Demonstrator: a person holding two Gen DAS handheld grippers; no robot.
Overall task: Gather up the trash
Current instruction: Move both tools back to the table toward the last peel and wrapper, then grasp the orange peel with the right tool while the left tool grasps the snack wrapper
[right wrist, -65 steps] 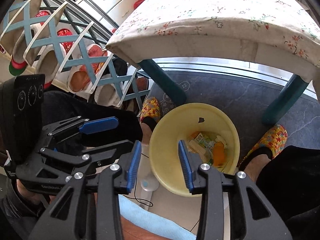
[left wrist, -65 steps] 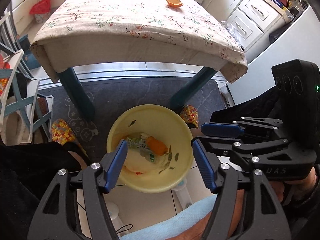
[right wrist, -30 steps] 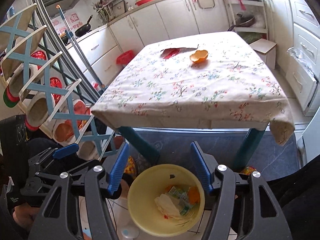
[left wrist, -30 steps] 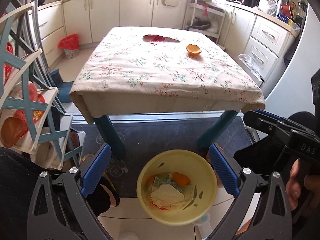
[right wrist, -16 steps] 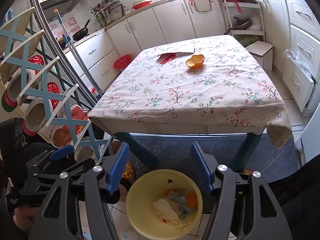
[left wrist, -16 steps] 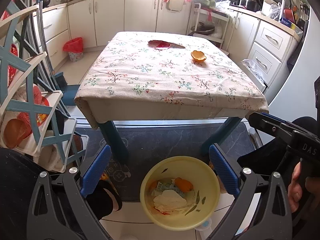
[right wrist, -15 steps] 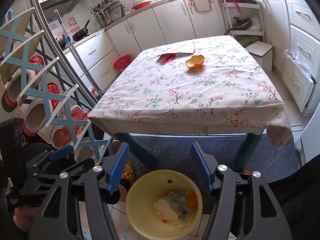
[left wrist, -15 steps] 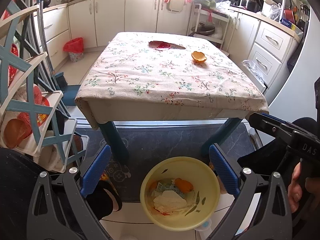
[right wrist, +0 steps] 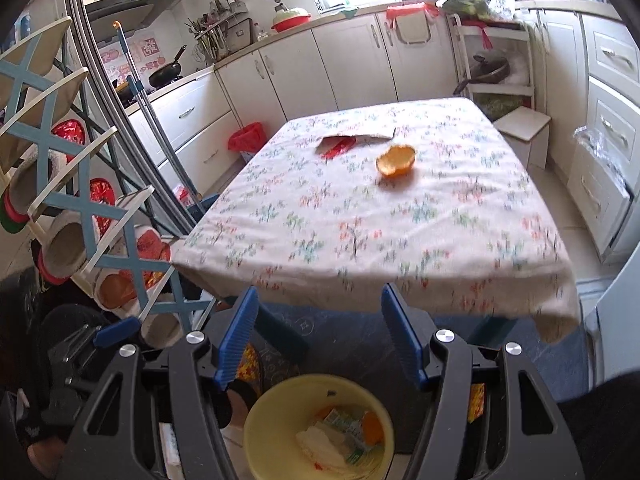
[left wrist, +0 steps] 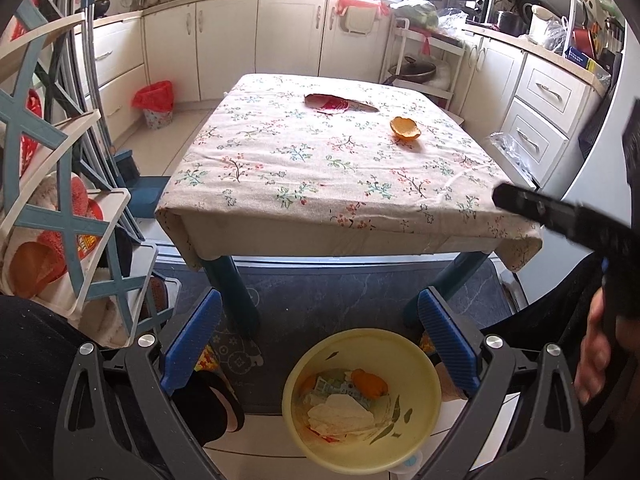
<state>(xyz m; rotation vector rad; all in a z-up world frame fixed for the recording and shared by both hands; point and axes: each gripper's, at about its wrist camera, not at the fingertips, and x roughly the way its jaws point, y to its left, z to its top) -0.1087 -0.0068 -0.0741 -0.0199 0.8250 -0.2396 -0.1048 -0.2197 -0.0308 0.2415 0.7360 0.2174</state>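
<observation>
Currently both claws empty, jaws parted, nothing between the pads. Left gripper [left wrist: 318, 334] spread wide; right gripper [right wrist: 320, 336] parted somewhat less. Yellow bin [left wrist: 420, 354] on the floor just below and ahead of the left fingertips, slightly toward its right finger; from the right wrist view sitting directly under the gap between that claw's fingers [right wrist: 236, 336]. Inside the bin: white crumpled tissue [left wrist: 340, 414], green printed wrapper [left wrist: 338, 388], orange peel piece [left wrist: 370, 382]. Table with floral cloth [left wrist: 280, 176] farther ahead of both claws and above the bin. Orange peel [left wrist: 405, 129] on the cloth, far side, ahead and right of the left claw, roughly straight ahead of the right one. Red wrapper [left wrist: 330, 102] beyond the peel, a bit to its left, well apart from both claws. Right wrist view motion-blurred. Slippered feet either side of the bin. Shoe rack [left wrist: 60, 216] off to the left of both claws.
</observation>
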